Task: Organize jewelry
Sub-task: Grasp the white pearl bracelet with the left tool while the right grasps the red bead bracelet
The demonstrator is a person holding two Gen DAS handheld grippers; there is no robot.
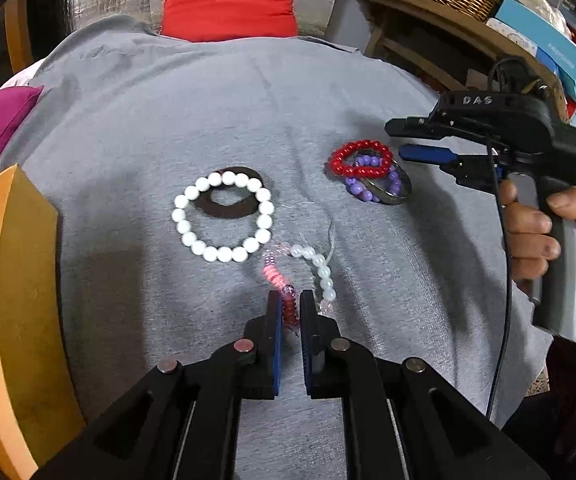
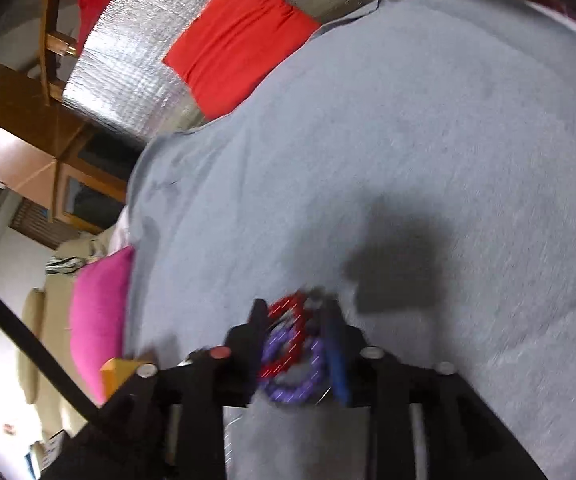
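Left wrist: left tongs (image 1: 291,312) pinch pink-and-white bracelet (image 1: 315,264); right tongs (image 1: 403,140) at 2 o'clock, gaping, empty; thin pinch risks slipping.

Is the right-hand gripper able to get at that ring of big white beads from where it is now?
Probably yes. The ring of big white beads lies uncovered on the grey cloth, nothing above it. The right gripper hovers by the red bead bracelet, so it would have to cross over leftward.
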